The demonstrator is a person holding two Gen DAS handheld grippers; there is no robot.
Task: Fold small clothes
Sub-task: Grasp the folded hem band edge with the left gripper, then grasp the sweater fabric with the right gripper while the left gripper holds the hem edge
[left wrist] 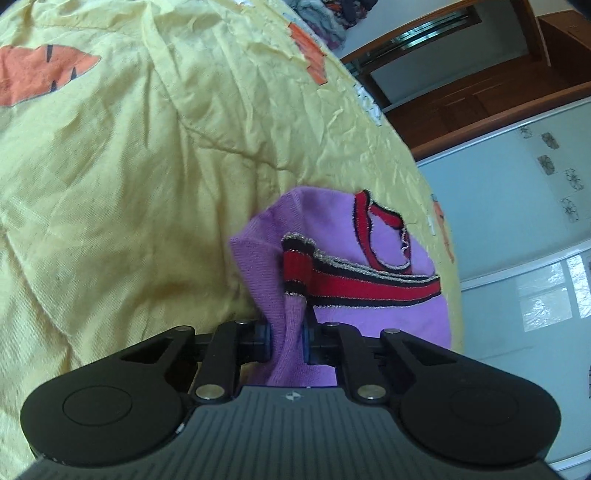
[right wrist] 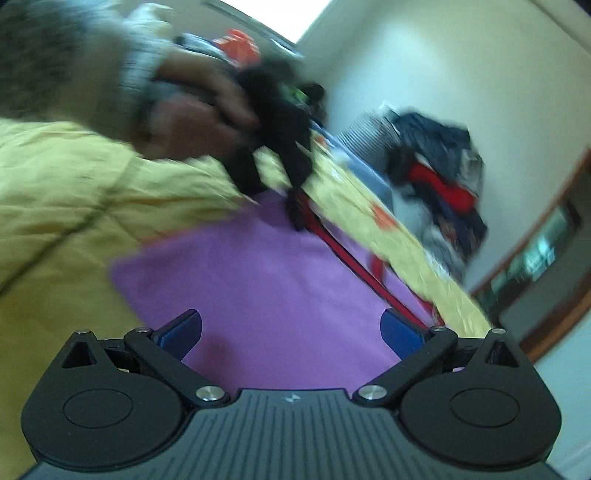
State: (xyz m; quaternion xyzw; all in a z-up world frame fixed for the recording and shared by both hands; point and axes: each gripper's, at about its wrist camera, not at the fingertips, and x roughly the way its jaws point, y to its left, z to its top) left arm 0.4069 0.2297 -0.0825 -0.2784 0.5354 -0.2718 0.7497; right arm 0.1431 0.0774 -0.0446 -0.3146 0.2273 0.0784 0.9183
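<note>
A small purple garment [left wrist: 332,221] with red, black and silver striped trim lies on a yellow bedspread [left wrist: 147,166]. My left gripper [left wrist: 288,341] is shut on a bunched purple fold at the garment's near edge, just below a striped cuff. In the right wrist view, which is blurred, the same purple garment [right wrist: 266,288] spreads flat under my right gripper [right wrist: 291,330], whose blue pads stand wide apart and open with nothing pinched. A person's hand [right wrist: 184,122] holds the left gripper [right wrist: 291,206] at the garment's far edge by the red trim.
The yellow bedspread [right wrist: 55,192] carries orange patches. A pile of mixed clothes [right wrist: 439,184] sits at the bed's far end against a pale wall. A heap of clothes [left wrist: 325,18] shows at the top of the left view. The bed's edge drops to a wooden floor [left wrist: 480,92].
</note>
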